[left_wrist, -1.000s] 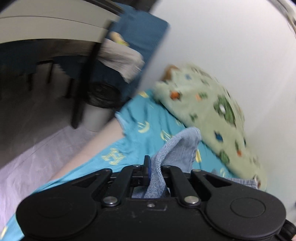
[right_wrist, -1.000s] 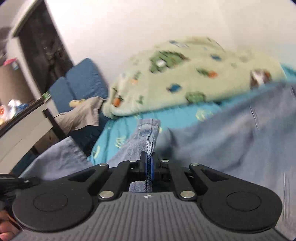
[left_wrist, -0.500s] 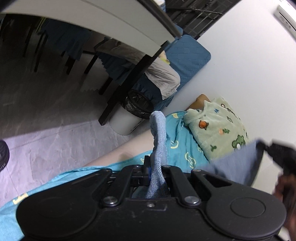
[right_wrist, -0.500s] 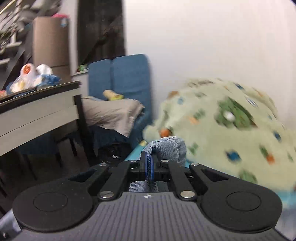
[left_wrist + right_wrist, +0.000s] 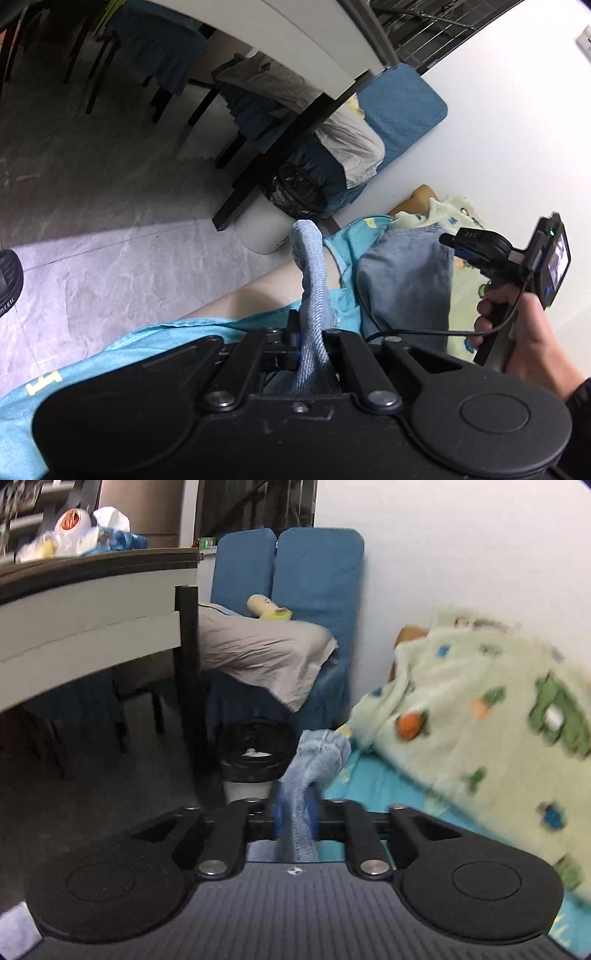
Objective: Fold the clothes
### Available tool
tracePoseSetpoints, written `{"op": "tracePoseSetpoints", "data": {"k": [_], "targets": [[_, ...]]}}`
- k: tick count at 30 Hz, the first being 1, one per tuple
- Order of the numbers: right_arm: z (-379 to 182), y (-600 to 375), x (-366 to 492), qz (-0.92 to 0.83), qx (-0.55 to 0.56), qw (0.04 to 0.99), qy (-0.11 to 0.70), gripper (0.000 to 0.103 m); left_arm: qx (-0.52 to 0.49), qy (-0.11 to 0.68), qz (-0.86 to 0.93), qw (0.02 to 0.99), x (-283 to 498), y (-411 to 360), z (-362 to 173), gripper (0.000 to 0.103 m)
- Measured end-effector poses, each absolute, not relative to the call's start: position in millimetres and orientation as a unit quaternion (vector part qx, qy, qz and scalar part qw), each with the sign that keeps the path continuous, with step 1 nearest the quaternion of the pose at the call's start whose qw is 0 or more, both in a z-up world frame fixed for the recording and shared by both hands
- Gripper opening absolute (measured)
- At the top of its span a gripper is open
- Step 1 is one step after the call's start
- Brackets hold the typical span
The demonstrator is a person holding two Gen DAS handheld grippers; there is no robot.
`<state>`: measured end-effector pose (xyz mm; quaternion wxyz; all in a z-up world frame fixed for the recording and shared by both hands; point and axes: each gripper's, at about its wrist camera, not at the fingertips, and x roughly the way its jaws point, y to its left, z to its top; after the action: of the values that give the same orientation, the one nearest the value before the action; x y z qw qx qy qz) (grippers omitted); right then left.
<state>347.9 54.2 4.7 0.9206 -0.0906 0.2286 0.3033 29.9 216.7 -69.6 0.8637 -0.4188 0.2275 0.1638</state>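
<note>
A light blue denim garment [image 5: 406,284] hangs in the air over the bed. My left gripper [image 5: 308,339] is shut on one edge of it, and a strip of denim [image 5: 312,266] sticks up between its jaws. My right gripper [image 5: 295,812] is shut on another bunched edge of the denim garment [image 5: 317,757]. The right gripper also shows in the left wrist view [image 5: 448,240], held up at the right with the cloth hanging below it.
The bed has a turquoise sheet [image 5: 110,365] and a pale green printed blanket [image 5: 480,709] against the white wall. A bin with a black liner [image 5: 255,753], a blue chair [image 5: 314,576] with beige cloth and a table leg [image 5: 188,672] stand by the bed's end.
Both grippers have lifted and swung toward the bed's end, raising the denim off the bed. The right gripper has come fully into the left wrist view, with the cloth stretched between the two.
</note>
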Motion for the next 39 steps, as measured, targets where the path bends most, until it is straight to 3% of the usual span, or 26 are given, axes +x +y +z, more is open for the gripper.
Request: {"op": "tracePoseSetpoints", "data": {"k": [1,2,9,19,24,27,29,34,39], "targets": [[3,51,346,0.311,-0.079,0.919,0.229,0.042,-0.419,0.23,0.164,0.863,31,218,-72,0.001],[1,47,343,0.318,-0.067,0.918,0.23,0.046,-0.422,0.233,0.164,0.861,32,219,-74,0.001],[26,-28,293,0.317,-0.011,0.918,0.238,0.046,-0.422,0.242,0.172,0.857,36,221,-80,0.001],[55,-255,141,0.14,0.111,0.962,0.206,0.049,-0.403,0.245,0.197,0.86,41,213,-79,0.001],[24,-354,82,-0.012,0.168,0.965,0.199,0.052,-0.382,0.246,0.206,0.867,42,206,-76,0.002],[0,-404,72,-0.126,0.211,0.942,0.228,0.06,-0.373,0.248,0.209,0.869,44,202,-74,0.002],[-26,-446,69,-0.174,0.327,0.892,0.258,0.072,-0.368,0.251,0.212,0.87,45,200,-74,0.002],[-79,-508,48,-0.267,0.506,0.779,0.259,0.073,-0.37,0.26,0.224,0.863,45,200,-76,0.002],[-108,-536,51,-0.276,0.532,0.747,0.287,0.076,-0.373,0.263,0.234,0.858,48,200,-78,0.002]]}}
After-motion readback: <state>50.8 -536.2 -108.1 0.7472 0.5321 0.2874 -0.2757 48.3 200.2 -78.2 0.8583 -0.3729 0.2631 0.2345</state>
